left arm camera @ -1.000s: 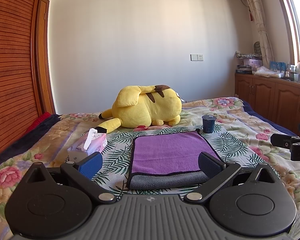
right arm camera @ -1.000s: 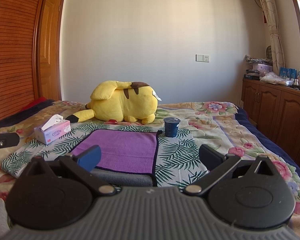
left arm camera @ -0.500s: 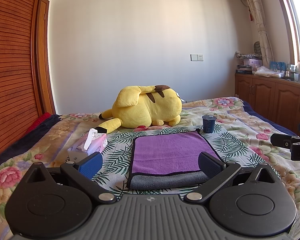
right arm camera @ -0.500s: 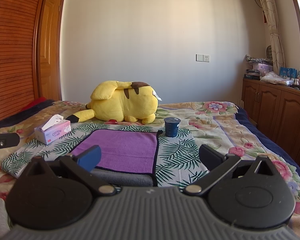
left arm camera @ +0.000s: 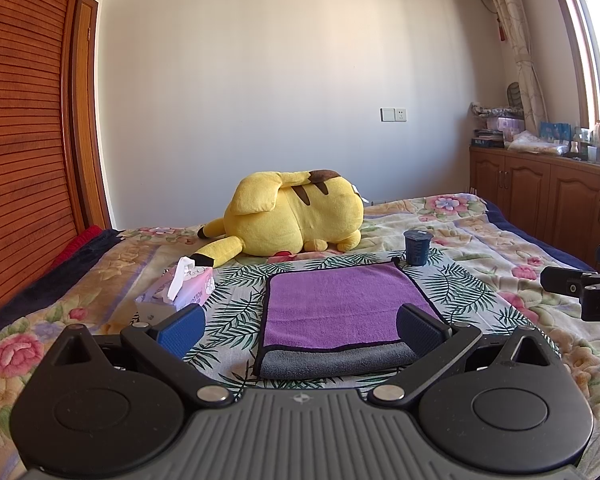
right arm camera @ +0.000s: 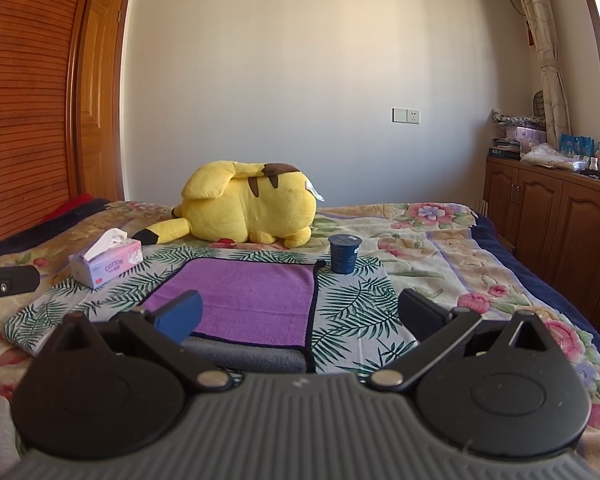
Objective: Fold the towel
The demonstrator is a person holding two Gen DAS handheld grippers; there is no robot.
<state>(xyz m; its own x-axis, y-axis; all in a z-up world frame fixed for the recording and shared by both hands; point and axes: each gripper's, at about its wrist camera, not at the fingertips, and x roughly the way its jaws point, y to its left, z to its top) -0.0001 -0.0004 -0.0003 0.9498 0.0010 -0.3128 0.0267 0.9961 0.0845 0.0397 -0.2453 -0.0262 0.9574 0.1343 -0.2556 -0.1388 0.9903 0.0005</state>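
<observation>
I see the soft purple towel with a grey underside (left arm camera: 342,304) lying flat on the leaf-print cloth on the flowery bed (left arm camera: 472,232). Its near edge shows a thick grey roll, so I think it's been folded once already, maybe more to do. My left hand-held gripper (left arm camera: 300,326) is wide open w/ nothing in it, hanging over the towel's near edge. My right hand-held gripper (right arm camera: 298,314) is wide open too, empty, by the towel's near right corner. Far side: big yellow plush toy (left arm camera: 296,216), small dark blue cup (left arm camera: 417,247). Left: pink tissue box (left arm camera: 180,290).
</observation>
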